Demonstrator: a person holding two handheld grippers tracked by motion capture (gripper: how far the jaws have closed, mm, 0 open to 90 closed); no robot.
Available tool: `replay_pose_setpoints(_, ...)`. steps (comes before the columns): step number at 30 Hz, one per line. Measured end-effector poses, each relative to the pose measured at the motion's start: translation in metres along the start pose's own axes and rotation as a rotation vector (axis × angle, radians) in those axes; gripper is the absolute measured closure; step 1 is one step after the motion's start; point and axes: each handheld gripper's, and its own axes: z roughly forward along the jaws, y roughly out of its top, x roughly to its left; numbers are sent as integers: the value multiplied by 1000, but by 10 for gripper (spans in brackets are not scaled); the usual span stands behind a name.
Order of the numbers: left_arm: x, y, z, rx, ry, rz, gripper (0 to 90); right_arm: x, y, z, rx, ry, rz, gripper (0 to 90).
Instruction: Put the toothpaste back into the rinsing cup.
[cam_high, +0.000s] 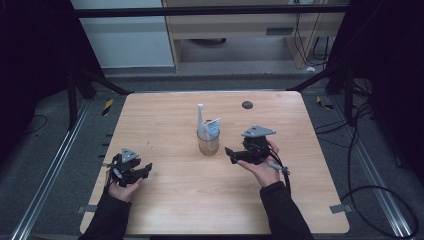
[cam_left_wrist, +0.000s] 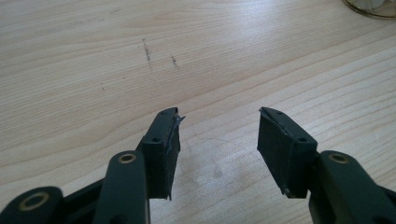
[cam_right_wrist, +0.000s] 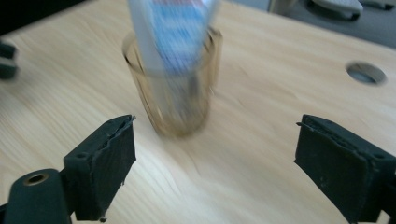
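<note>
Pale wood makes up the table, which stands on a grey floor with a black frame around it and a light cabinet beyond its far edge. A small round dark hole sits in the tabletop near the far edge, right of the middle.

Near the middle of the table stands a clear glass cup, upright. A white toothbrush and a toothpaste tube with blue print stand in it, leaning against the rim and poking out above it.

The right gripper is held in the person's right hand, just right of the cup and pointing left toward it. Its jaws stand wide apart with nothing between them; in the right gripper view the cup, blurred, sits just beyond the open jaws, not touched by either pad.

The left gripper is held in the left hand near the left near part of the table, well apart from the cup. Its jaws are also parted, with only bare wood between them. In the left gripper view a few dark scratch marks lie on the wood ahead, and the base of the cup shows at the far right corner.
</note>
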Motion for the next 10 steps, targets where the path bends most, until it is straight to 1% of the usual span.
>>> replay_pose_setpoints(1, 0, 0, 0, 2, -1, -1, 471, -4, -7, -4, 15, -8, -1, 115)
replay_pose_setpoints(7, -1, 0, 2, 15, 1, 3, 453, -28, -53, -25, 58, -41, 59, 110)
replay_pose_setpoints(10, 0, 0, 3, 22, -3, 3, 435, -37, -68, -35, 85, -56, 80, 103)
